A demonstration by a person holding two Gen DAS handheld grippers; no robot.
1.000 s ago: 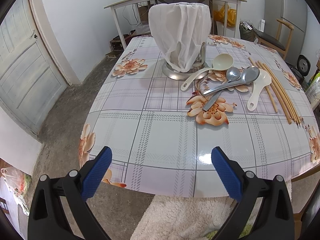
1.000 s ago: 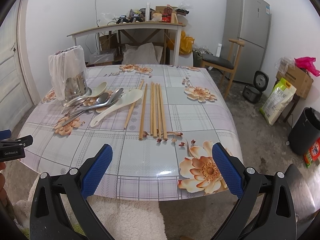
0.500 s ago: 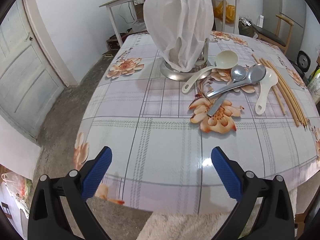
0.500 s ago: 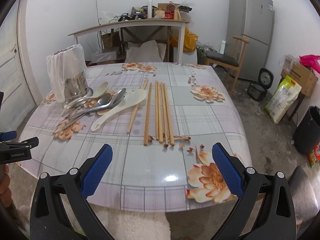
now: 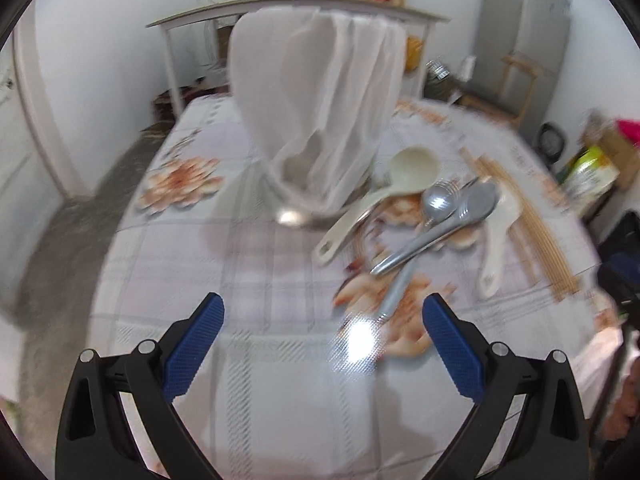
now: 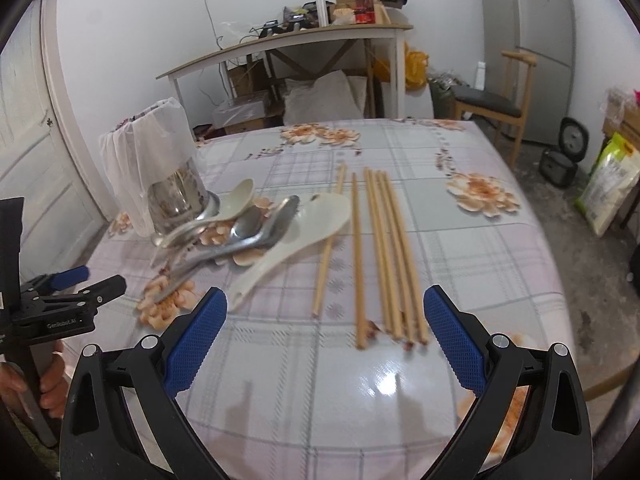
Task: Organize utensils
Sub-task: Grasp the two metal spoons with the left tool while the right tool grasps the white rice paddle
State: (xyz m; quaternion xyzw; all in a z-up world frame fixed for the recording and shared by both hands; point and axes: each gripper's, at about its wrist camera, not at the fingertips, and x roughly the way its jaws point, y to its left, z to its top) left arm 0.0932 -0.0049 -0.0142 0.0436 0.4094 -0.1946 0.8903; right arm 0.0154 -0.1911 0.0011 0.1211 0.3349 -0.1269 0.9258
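A metal utensil holder draped in white cloth (image 5: 316,120) (image 6: 160,176) stands on the flowered table (image 5: 280,360). Beside it lie cream plastic spoons (image 5: 376,200) (image 6: 296,240), metal spoons (image 5: 440,232) (image 6: 240,240) and several wooden chopsticks (image 6: 384,248) (image 5: 532,232). My left gripper (image 5: 323,344) is open and empty, over the table in front of the holder; it also shows in the right wrist view (image 6: 72,284). My right gripper (image 6: 326,336) is open and empty, just short of the near ends of the chopsticks.
A wooden side table (image 6: 288,40) with clutter stands behind. A chair (image 6: 496,104), fridge (image 6: 532,40), rice cooker (image 6: 560,156) and sack (image 6: 608,184) are at the right. A white door (image 6: 32,160) is at the left.
Both grippers have moved forward over the table. The left one is closer to the cloth-covered holder and spoons; the right one is closer to the chopsticks. Both stay open.
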